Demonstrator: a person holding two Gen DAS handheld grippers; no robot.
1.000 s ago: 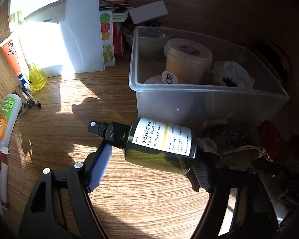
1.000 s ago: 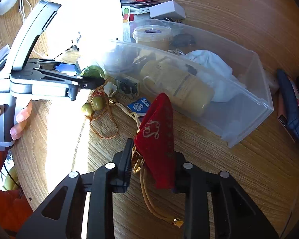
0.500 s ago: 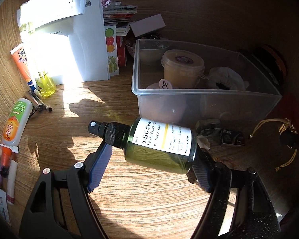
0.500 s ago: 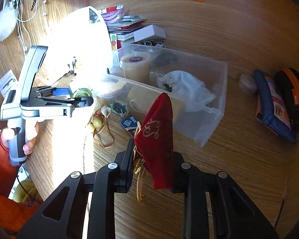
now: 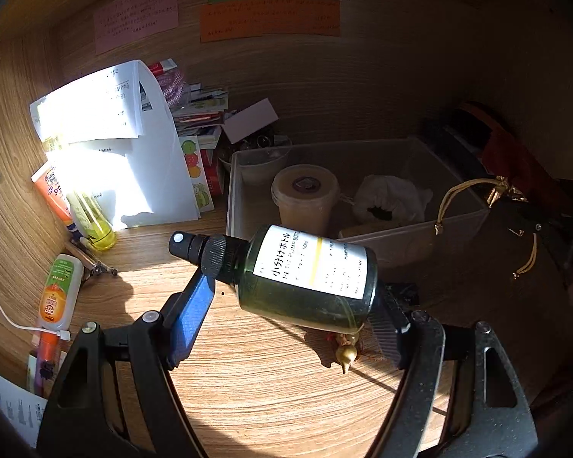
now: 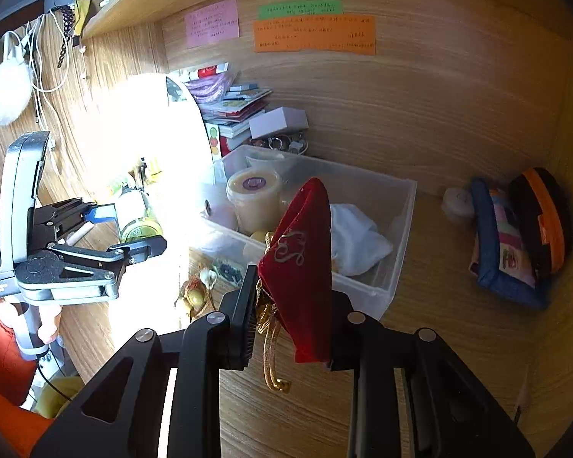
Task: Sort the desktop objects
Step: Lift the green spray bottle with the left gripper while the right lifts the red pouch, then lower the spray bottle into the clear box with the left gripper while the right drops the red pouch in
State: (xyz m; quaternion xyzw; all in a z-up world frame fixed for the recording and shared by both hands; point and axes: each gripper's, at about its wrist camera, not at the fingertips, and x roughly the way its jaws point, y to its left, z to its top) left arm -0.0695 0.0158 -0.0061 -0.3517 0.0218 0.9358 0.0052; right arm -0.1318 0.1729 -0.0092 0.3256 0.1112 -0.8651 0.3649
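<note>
My left gripper [image 5: 298, 301] is shut on a dark green pump bottle [image 5: 305, 271] with a white label, held sideways above the desk in front of the clear plastic bin [image 5: 408, 236]. My right gripper [image 6: 290, 328] is shut on a red velvet pouch [image 6: 301, 263] with a gold drawstring, held above the desk near the bin's front wall [image 6: 363, 290]. The bin holds a lidded cream tub [image 6: 254, 198] and a white cloth bag [image 6: 357, 233]. The left gripper [image 6: 133, 229] with its bottle shows in the right wrist view. The pouch [image 5: 515, 160] shows at right in the left wrist view.
A beaded charm with a shell [image 6: 200, 290] lies on the desk before the bin. Tubes and a yellow bottle [image 5: 91, 217] stand at the left wall. White papers [image 5: 126, 152], books and a small box [image 6: 279, 122] are behind. A blue pouch [image 6: 504, 244] lies right.
Both grippers have risen higher above the desk with their loads, so the back wall and its notes now show. The pouch now hangs level with the bin's right end.
</note>
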